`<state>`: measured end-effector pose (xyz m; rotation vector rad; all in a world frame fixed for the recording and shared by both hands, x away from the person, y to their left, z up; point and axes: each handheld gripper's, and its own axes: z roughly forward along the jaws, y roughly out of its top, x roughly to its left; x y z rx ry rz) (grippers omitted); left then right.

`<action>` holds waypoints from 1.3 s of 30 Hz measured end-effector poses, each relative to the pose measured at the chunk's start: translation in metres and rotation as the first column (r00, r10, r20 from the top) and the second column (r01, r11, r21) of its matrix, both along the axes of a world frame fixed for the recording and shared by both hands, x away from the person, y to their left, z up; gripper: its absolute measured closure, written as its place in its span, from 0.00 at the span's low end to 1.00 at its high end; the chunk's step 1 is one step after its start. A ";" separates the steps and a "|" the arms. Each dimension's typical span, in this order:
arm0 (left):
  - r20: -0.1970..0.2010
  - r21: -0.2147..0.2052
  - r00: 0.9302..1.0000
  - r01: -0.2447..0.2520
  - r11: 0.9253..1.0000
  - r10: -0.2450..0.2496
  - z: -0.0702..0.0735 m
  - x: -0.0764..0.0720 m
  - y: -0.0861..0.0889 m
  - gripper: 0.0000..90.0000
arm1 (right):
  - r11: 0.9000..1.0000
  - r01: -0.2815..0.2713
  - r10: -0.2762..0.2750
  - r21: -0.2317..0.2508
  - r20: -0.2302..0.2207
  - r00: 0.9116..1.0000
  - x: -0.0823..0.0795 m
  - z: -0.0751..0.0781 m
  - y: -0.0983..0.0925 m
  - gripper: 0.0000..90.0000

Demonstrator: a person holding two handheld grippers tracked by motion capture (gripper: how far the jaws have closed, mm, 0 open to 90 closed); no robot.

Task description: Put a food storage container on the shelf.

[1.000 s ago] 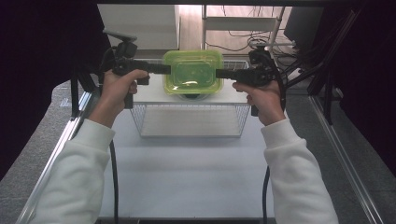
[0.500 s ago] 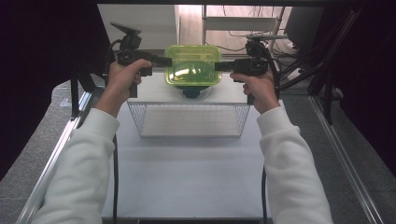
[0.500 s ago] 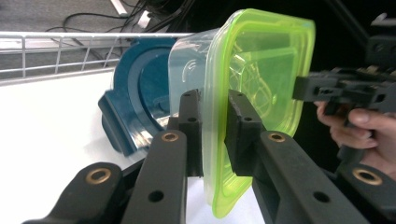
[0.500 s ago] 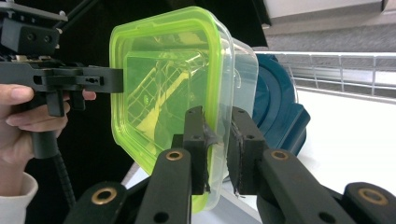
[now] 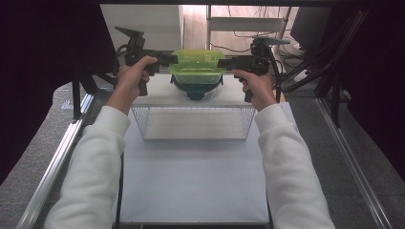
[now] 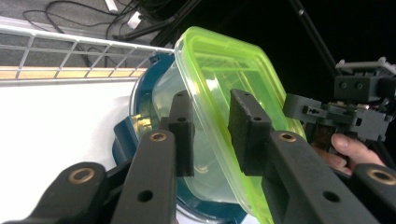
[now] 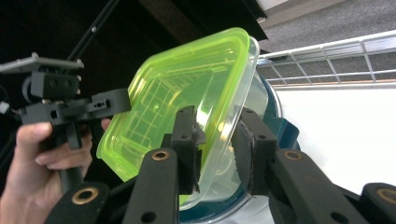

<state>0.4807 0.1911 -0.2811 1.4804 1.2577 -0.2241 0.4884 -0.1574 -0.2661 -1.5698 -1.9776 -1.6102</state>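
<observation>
A clear plastic box with a lime-green lid sits on a round dark-teal base at the far side of the white table. My left gripper meets its left end and my right gripper its right end. In the left gripper view the lid's rim runs between my left gripper's jaws with a gap on both sides. In the right gripper view the rim lies likewise between my right gripper's jaws. Both pairs of jaws have just been opening and stand open around the rim.
A wire basket stands just in front of the teal base, between it and the person. The white table top stretches toward the person. Dark stands and cables flank the table, and a metal rail runs along its left side.
Both hands carried the green-lidded box away from the person and slightly down onto the teal base. The jaws of both grippers now stand wider around the rim.
</observation>
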 end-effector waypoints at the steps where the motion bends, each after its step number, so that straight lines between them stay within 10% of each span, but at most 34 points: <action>1: 0.001 -0.008 1.000 -0.004 1.000 0.004 -0.001 0.000 0.000 0.77 | 1.000 0.005 -0.005 0.003 0.000 1.000 0.000 -0.001 0.000 0.77; 5: 0.003 -0.001 1.000 -0.027 1.000 0.027 -0.004 0.002 -0.001 0.64 | 1.000 0.022 -0.022 0.013 0.012 1.000 0.002 -0.002 0.002 0.64; 10: 0.111 0.039 0.989 -0.103 0.994 0.098 0.004 -0.007 0.004 0.28 | 0.998 0.060 -0.060 0.010 0.094 0.994 -0.004 0.004 -0.001 0.34; 21: 0.312 0.213 0.950 -0.094 0.973 0.024 0.017 -0.076 0.022 0.16 | 0.993 -0.031 0.069 -0.114 0.346 0.936 -0.057 0.014 -0.039 0.27; 30: 0.354 0.276 0.935 -0.101 0.956 -0.003 -0.025 -0.142 0.034 0.14 | 0.968 -0.074 0.169 -0.238 0.408 0.897 -0.117 -0.020 -0.064 0.26; 39: 0.362 0.345 0.932 -0.098 0.934 -0.036 -0.083 -0.192 0.029 0.16 | 0.954 -0.074 0.194 -0.291 0.409 0.892 -0.158 -0.074 -0.080 0.26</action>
